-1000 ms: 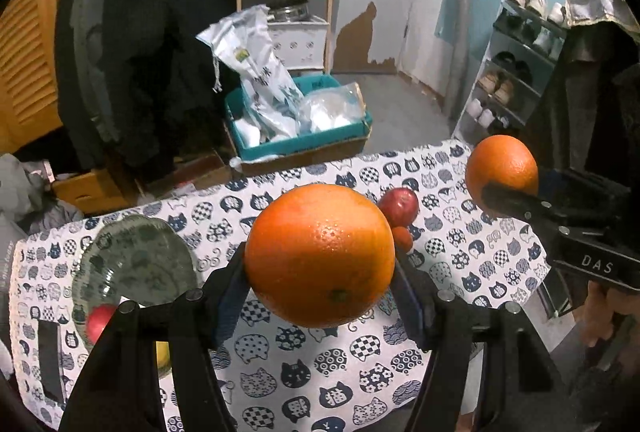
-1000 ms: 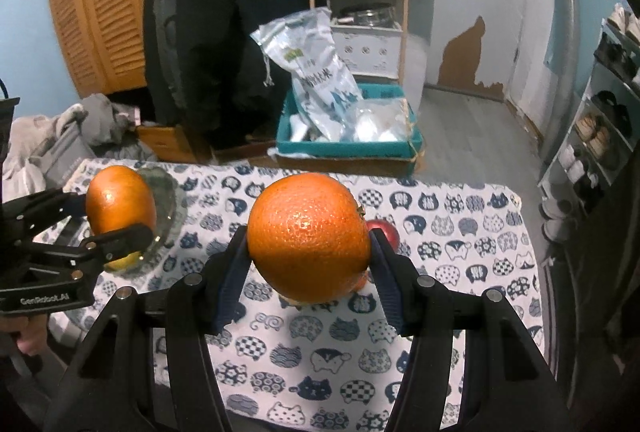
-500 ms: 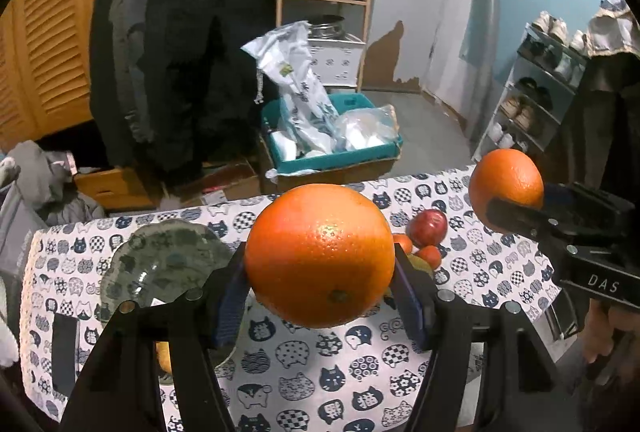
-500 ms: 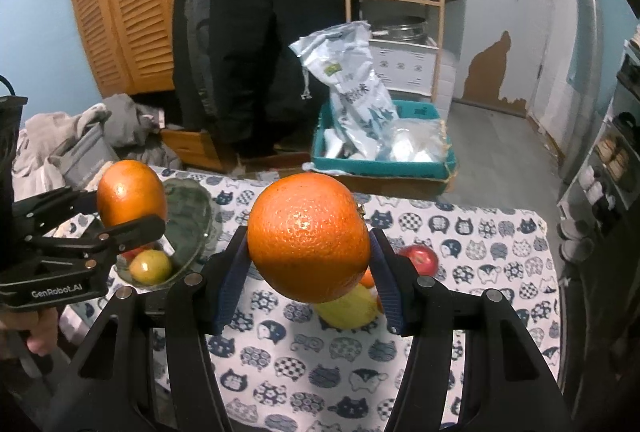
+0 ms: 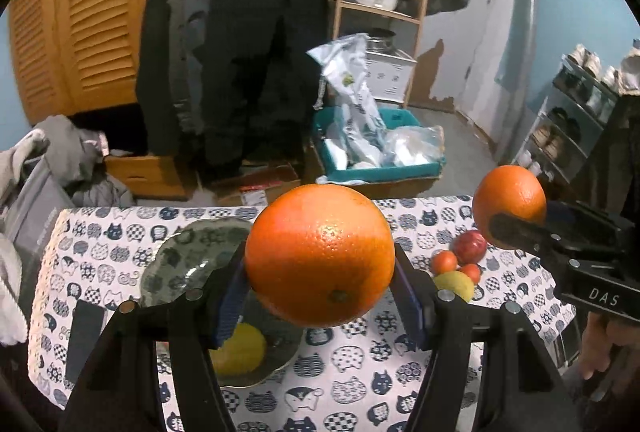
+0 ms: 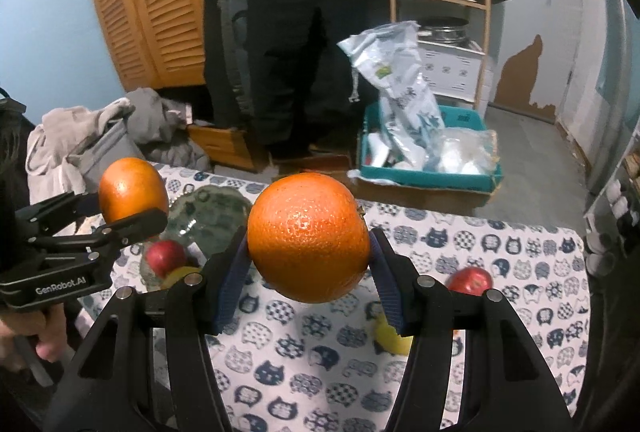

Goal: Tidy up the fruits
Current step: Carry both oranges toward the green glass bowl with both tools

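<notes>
Overhead, both grippers are held above a table (image 5: 404, 380) draped in a cat-patterned cloth (image 6: 520, 256), whose far edge is backed by a cardboard box and a teal bin (image 6: 432, 172) of plastic bags, and whose left edge is crowded by piled grey clothing (image 6: 92, 136). Open cloth is seen in the middle of the table, between a green glass plate (image 5: 188, 256) on the left and a loose group of fruit on the right. "GenRobot.AI" is read on the left gripper (image 5: 320, 292) body in the right wrist view, and "DAS" on the right gripper (image 6: 308, 272) body in the left wrist view. Each gripper is clamped on a large, glossy, pebble-skinned fruit held in the air: the left orange (image 5: 320, 254) and the right orange (image 6: 308, 236). A yellow fruit (image 5: 240, 350) and a red fruit (image 6: 165, 257) are seen in the plate. On the bare cloth lie a red apple (image 5: 468, 246), a yellow lemon (image 5: 454, 284) and two small orange fruits (image 5: 444, 261).
</notes>
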Demonstrator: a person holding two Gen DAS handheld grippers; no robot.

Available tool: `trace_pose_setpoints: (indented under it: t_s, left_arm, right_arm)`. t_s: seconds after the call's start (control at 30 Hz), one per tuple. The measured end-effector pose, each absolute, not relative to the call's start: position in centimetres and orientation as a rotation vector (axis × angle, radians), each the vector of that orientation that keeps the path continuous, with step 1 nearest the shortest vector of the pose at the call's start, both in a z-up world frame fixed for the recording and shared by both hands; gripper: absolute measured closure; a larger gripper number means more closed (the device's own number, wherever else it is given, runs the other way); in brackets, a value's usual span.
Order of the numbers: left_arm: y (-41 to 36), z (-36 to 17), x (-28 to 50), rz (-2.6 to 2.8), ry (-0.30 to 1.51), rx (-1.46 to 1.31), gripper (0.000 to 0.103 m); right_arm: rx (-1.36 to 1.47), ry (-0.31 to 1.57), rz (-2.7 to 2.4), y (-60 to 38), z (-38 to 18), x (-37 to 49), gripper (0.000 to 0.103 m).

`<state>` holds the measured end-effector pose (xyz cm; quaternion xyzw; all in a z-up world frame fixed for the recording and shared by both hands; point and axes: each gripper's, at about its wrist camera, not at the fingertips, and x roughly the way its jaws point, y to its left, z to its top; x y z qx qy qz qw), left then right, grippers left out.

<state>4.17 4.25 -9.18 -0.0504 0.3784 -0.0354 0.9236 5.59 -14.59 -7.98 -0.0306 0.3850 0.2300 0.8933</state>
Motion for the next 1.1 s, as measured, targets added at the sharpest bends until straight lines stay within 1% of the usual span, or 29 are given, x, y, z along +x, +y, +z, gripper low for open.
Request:
trace_pose_setpoints:
  t_s: [0.47,1.1]
  left_arm:
    - [10.6,-12.5,5.8,0.041,0.856,-0.161,0.036]
    - [17.3,-20.6,9.5,0.165,1.059,-0.248,0.036]
  right_arm:
    - [-0.073,0.86,0.562,-7.5,-10.4,8.1,0.045]
    - [-0.145,1.037,0.61,0.0,-18.8,11.6,0.045]
